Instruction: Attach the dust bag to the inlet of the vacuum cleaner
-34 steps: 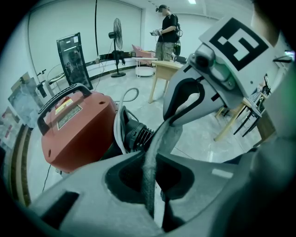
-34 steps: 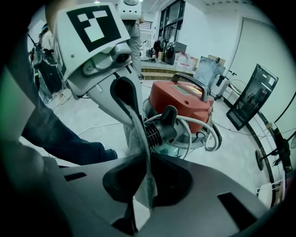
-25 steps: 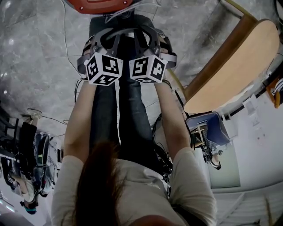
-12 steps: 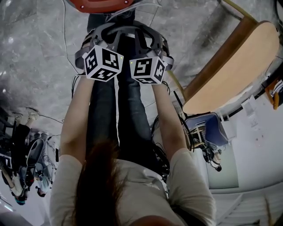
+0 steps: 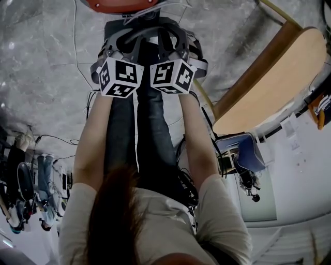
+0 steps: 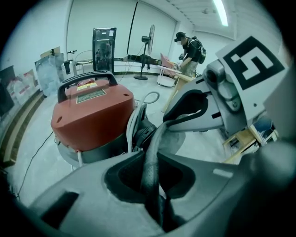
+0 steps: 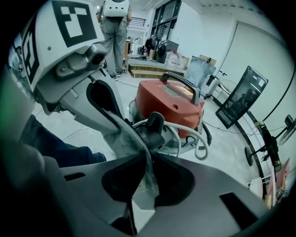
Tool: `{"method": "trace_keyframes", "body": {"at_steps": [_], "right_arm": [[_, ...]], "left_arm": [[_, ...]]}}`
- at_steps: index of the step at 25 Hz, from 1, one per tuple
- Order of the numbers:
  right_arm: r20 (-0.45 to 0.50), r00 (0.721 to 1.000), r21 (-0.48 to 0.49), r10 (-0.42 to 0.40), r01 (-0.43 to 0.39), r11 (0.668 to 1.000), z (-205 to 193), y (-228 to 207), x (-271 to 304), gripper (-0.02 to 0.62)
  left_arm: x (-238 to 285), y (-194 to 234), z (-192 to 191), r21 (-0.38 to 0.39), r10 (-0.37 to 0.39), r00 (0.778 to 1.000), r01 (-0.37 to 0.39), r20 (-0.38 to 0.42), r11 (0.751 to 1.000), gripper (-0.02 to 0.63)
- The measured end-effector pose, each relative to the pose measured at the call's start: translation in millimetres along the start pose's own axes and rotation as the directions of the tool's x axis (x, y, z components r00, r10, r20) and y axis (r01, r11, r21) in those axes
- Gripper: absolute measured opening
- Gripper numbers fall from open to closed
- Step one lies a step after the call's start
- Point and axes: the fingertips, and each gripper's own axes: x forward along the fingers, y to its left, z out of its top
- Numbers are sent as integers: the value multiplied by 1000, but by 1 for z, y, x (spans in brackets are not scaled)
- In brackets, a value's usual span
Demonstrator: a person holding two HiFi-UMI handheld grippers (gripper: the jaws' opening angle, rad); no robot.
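Observation:
The red vacuum cleaner (image 6: 92,115) stands on the floor, with its black inlet (image 6: 145,132) facing me. Against that inlet lies the grey dust bag (image 6: 179,139). My left gripper (image 6: 151,170) is shut on the bag's dark rim; its jaws have eased open slightly within the last second with the rim still pinched. In the right gripper view my right gripper (image 7: 147,172) is shut on the bag's thin fabric (image 7: 121,138), just before the inlet (image 7: 150,132) of the vacuum cleaner (image 7: 171,104). In the head view both marker cubes (image 5: 120,77) sit side by side below the vacuum cleaner (image 5: 119,5).
A white hose (image 7: 196,143) loops round the vacuum cleaner's base. A wooden table (image 5: 269,77) is at my right, and a thin cable (image 5: 77,46) trails on the marble floor. A person (image 6: 189,48) works at a far table, and another person (image 7: 113,28) stands behind.
The left marker cube has rolled a little. Both grippers stay at the vacuum cleaner's inlet, and the head view has shifted slightly.

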Motion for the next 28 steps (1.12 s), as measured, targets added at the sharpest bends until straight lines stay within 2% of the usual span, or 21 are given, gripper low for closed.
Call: {"method": "trace_keyframes", "body": {"at_steps": [4,8,12,19,24,26,28], "right_arm": [[18,1000,3,-10,10,1000,0,0,2,57],[43,998,55,-48,46,997,-5,2,0,55],[52,997,110,-52,46,993,-7,0,0,55],[25,999,89,-44,42,995,-3,-4,5,58],[-1,1000,7,-26,26,1000,7,-4,10,60],[-1,1000,-9,-18,18,1000,8,-3,9,60],[4,1000,2,-24,24,1000,7,-3,7,60]], "left_arm": [[4,4,0,36,-12,1000,13,-15,999,58],[6,5,6,122,-22,998,28,-51,992,64],[8,5,12,208,-31,997,45,-70,977,72],[9,7,9,65,-15,1000,15,-6,998,72],[8,10,0,-66,0,999,3,33,998,72],[7,9,-1,-74,-1,999,4,33,997,72],[6,8,0,-45,-8,1000,8,20,999,72]]}}
